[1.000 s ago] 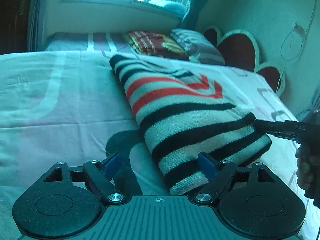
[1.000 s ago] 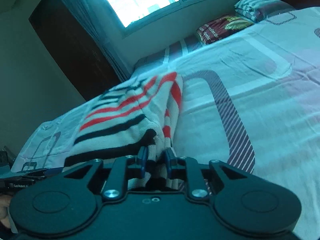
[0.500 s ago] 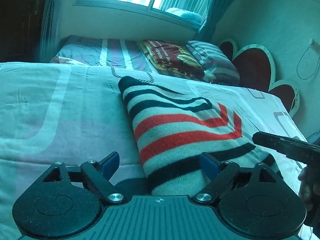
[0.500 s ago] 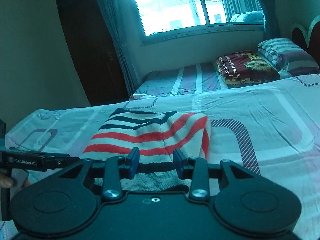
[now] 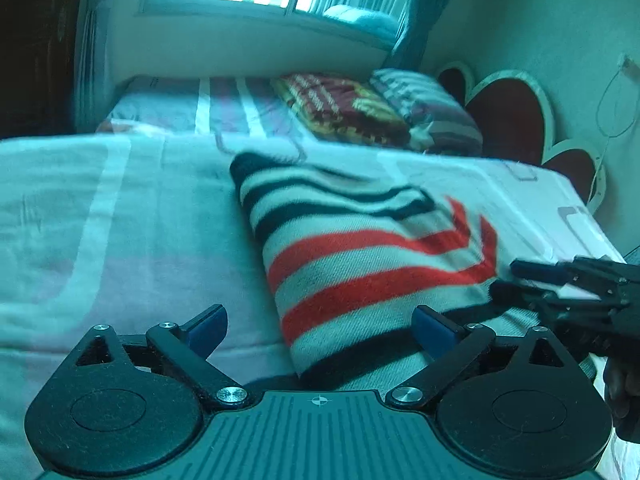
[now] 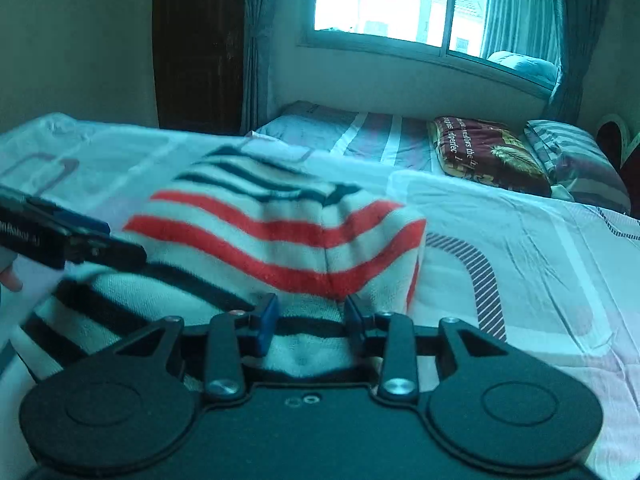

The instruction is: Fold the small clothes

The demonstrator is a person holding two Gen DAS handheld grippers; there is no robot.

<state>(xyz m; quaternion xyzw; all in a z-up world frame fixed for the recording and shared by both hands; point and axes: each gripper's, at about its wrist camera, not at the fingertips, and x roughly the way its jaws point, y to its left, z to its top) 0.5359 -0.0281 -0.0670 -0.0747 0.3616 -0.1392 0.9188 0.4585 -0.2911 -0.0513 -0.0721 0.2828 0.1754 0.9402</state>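
Observation:
A folded knit garment (image 5: 360,256) with white, black and red stripes lies on the bed. It also shows in the right wrist view (image 6: 256,240). My left gripper (image 5: 320,326) is wide open just in front of the garment's near left edge, holding nothing. My right gripper (image 6: 310,320) is open with the garment's near edge lying between its fingers, not clamped. The right gripper shows at the right in the left wrist view (image 5: 560,284), at the garment's right side. The left gripper shows at the left in the right wrist view (image 6: 68,236).
The bed sheet (image 5: 100,240) is pale with pink and grey line patterns. A dark red pillow (image 5: 340,108) and a striped pillow (image 5: 428,108) lie at the far end under the window. A heart-shaped headboard (image 5: 516,112) stands at the right.
My right gripper went from shut on the garment's edge to open and levelled out. My left gripper drew back and rose, still open. The garment lies flatter.

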